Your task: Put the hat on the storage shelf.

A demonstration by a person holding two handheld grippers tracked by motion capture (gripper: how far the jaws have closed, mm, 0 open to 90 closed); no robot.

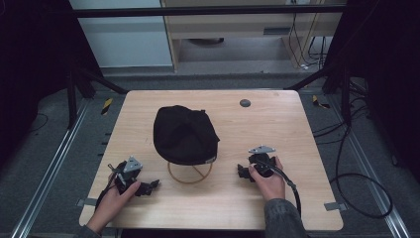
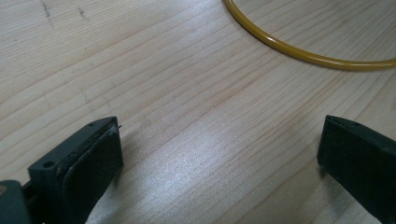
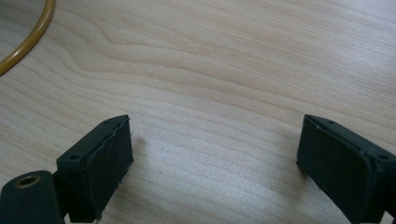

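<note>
A black cap (image 1: 184,134) rests on a stand whose yellow wire ring base (image 1: 190,174) lies on the wooden table (image 1: 297,129). My left gripper (image 1: 150,187) lies low on the table to the left of the ring, held by a hand, jaws wide apart over bare wood (image 2: 219,149). An arc of the yellow ring (image 2: 299,51) shows ahead of it. My right gripper (image 1: 242,173) sits to the right of the ring, open too, nothing between its jaws (image 3: 215,158). A short piece of the ring (image 3: 28,39) curves past at the upper left.
A small dark round disc (image 1: 244,103) sits near the table's far edge. Black cables (image 1: 356,183) trail on the floor at the right. Metal rails (image 1: 49,168) run along both sides of the table.
</note>
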